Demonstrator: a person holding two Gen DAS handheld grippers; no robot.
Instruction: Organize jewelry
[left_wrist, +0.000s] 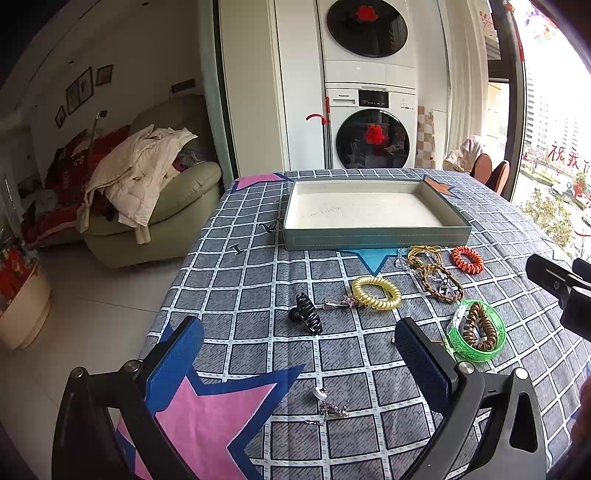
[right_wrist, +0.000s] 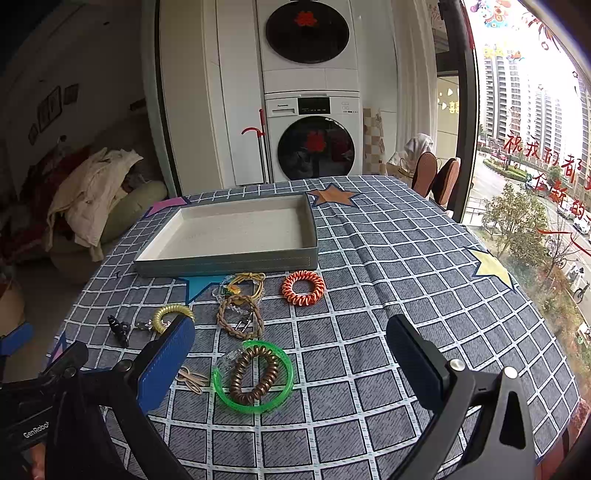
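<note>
Looking thru left wrist cam: left gripper (left_wrist: 299, 354) hovers over the bench (left_wrist: 258, 280), jaws wide apart, nothing held; black claw clip (left_wrist: 307, 314) lies just ahead between them, small silver charm (left_wrist: 327, 404) on the cloth nearer the cam, tray (left_wrist: 373, 236) well beyond. Right wrist cam: right gripper (right_wrist: 291, 350) also wide apart & empty; green bangle (right_wrist: 253, 376) w/ brown coil tie (right_wrist: 254, 374) inside lies between jaws, orange coil tie (right_wrist: 303, 288) further ahead, near the tray (right_wrist: 229, 264).

A grey cloth with a white grid and pink, blue, orange and yellow stars (right_wrist: 388, 295) covers the worktop. On it lie an orange spiral hair tie (right_wrist: 303, 288), a yellow spiral hair tie (left_wrist: 376, 292), a translucent green plastic bangle (right_wrist: 253, 376) and a teal shallow tray with cream lining (right_wrist: 236, 236).
</note>
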